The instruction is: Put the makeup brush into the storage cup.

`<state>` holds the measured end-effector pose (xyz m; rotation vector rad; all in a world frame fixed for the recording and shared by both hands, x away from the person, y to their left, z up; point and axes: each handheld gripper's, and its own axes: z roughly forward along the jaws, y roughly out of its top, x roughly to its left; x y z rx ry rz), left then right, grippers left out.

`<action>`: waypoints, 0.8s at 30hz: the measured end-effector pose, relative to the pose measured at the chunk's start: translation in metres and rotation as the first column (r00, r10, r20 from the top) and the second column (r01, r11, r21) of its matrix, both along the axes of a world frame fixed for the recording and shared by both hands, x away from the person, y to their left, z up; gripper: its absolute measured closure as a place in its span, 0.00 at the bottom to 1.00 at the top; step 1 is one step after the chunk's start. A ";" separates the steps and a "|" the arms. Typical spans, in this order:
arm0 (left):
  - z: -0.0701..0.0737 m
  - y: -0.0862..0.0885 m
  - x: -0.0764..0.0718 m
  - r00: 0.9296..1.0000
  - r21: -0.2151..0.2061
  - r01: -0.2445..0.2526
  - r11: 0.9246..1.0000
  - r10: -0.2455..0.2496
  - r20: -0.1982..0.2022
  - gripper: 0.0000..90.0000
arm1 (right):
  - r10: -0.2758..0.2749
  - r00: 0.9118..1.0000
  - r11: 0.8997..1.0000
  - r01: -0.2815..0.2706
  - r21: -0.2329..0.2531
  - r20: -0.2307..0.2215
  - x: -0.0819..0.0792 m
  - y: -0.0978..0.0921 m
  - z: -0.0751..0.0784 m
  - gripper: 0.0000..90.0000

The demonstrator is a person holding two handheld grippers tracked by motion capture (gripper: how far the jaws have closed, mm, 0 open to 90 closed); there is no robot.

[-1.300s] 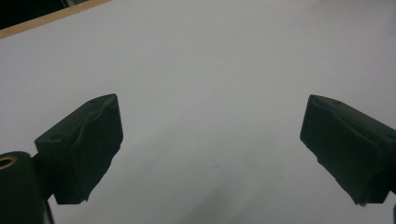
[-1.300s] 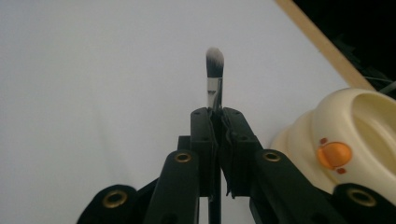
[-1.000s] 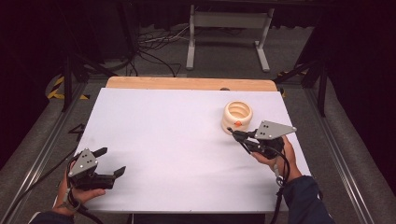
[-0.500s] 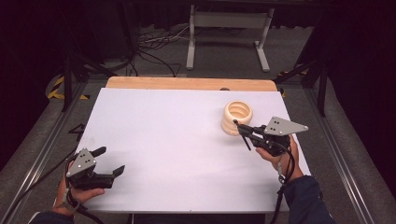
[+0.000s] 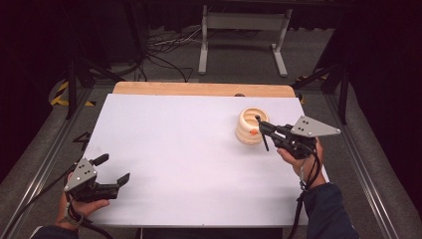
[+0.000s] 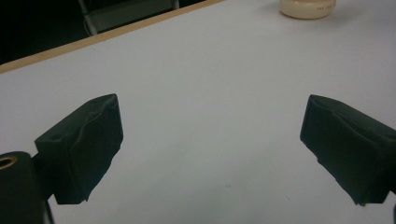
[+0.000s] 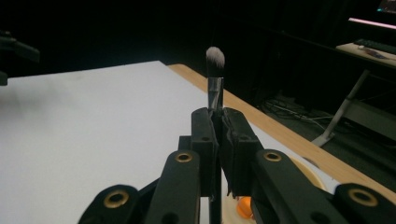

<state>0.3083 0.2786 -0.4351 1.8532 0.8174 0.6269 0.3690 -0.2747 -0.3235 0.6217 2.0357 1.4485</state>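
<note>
Right gripper [image 5: 261, 130] fingers clamp a makeup brush [image 7: 215, 74] beside the cream holder [image 5: 249, 125]. Left gripper [image 5: 113, 169], well away from the holder, has its fingers wide and empty. Risk: the thin handle may pivot and knock the holder.

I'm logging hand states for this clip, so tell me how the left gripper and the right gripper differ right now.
The left gripper is open, its fingers wide apart and empty; the right gripper is shut on a brush. The left gripper sits low at the near left corner of the table, far from the cream holder; the right gripper is right beside that holder. Both are hand-held with black fingers and a grey plate on top.
</note>
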 end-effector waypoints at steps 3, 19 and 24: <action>0.000 0.000 0.000 1.000 -0.002 0.001 1.000 -0.001 0.006 0.07 | -0.016 1.000 1.000 0.015 0.026 0.008 0.003 -0.002 0.004 0.94; 0.001 0.002 0.000 1.000 -0.018 0.005 1.000 -0.004 0.008 0.08 | -0.106 0.994 0.987 0.101 0.128 0.037 0.028 -0.004 0.015 0.94; 0.001 0.001 -0.001 1.000 -0.017 0.008 1.000 -0.008 0.008 0.08 | -0.126 0.992 0.982 0.120 0.149 0.032 0.035 -0.005 0.014 0.94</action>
